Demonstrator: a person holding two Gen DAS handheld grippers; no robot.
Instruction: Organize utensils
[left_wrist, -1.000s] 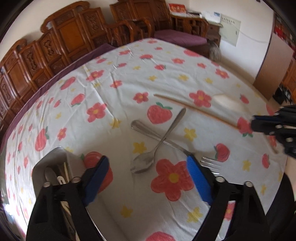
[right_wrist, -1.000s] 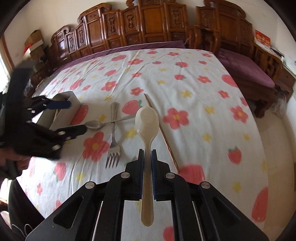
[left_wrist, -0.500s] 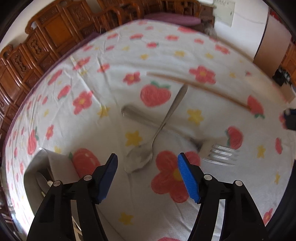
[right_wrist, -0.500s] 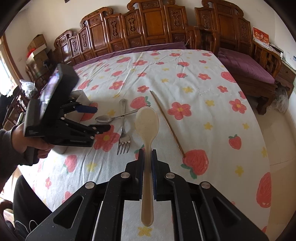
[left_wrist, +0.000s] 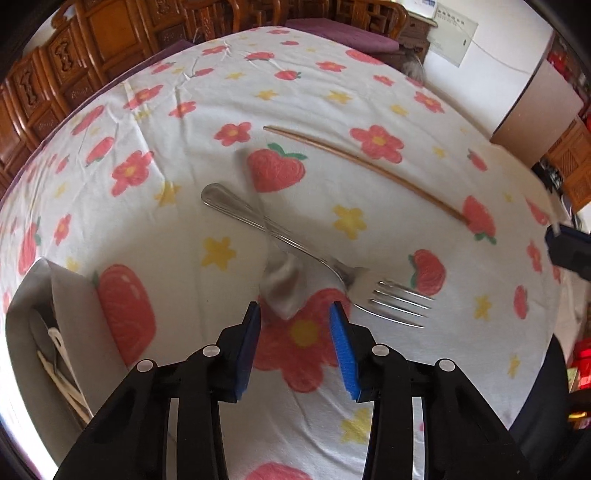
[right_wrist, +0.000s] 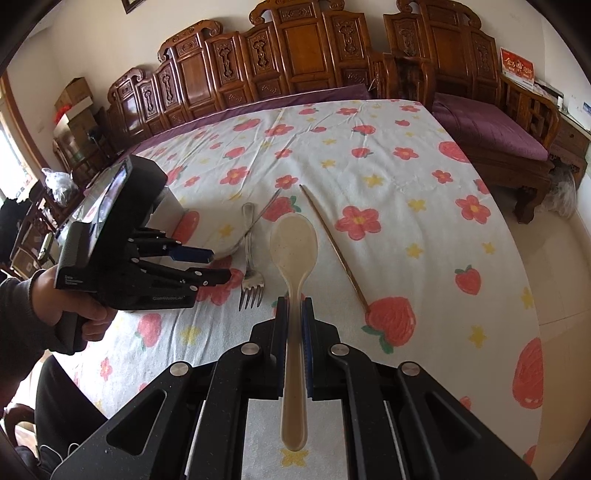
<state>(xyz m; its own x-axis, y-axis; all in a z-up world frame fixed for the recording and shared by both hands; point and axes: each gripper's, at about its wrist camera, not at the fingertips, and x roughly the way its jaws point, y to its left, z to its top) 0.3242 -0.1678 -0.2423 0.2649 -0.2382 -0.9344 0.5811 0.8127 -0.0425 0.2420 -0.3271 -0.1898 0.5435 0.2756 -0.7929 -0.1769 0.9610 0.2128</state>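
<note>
Left wrist view: the metal spoon (left_wrist: 280, 282), blurred, lies with its bowl just ahead of my left gripper (left_wrist: 295, 317), whose blue pads (left_wrist: 341, 339) stand spread, one to either side of the bowl and not yet touching it. Its handle runs away from me, crossing the fork (left_wrist: 314, 254), whose tines point off to the gripper's right. Beyond them, farther right, a single chopstick (left_wrist: 369, 170) lies on the flowered tablecloth (left_wrist: 184, 122). Close by on the gripper's left sits the grey holder (left_wrist: 70, 295), with white utensils already inside.

I judge the step to be taking the spoon. To do it well I would come down square over the bowl or neck, close only on the spoon, and lift straight up so the crossed fork is not dragged.

In the right wrist view, my right gripper (right_wrist: 293, 310) is pinching the beige plastic spoon (right_wrist: 293, 254) by its handle, bowl forward, above the table.

Writing: the left gripper's body bears a pale logo, too small for me to read; a red card (right_wrist: 517, 72) with gold characters stands far off, unreadable.
</note>
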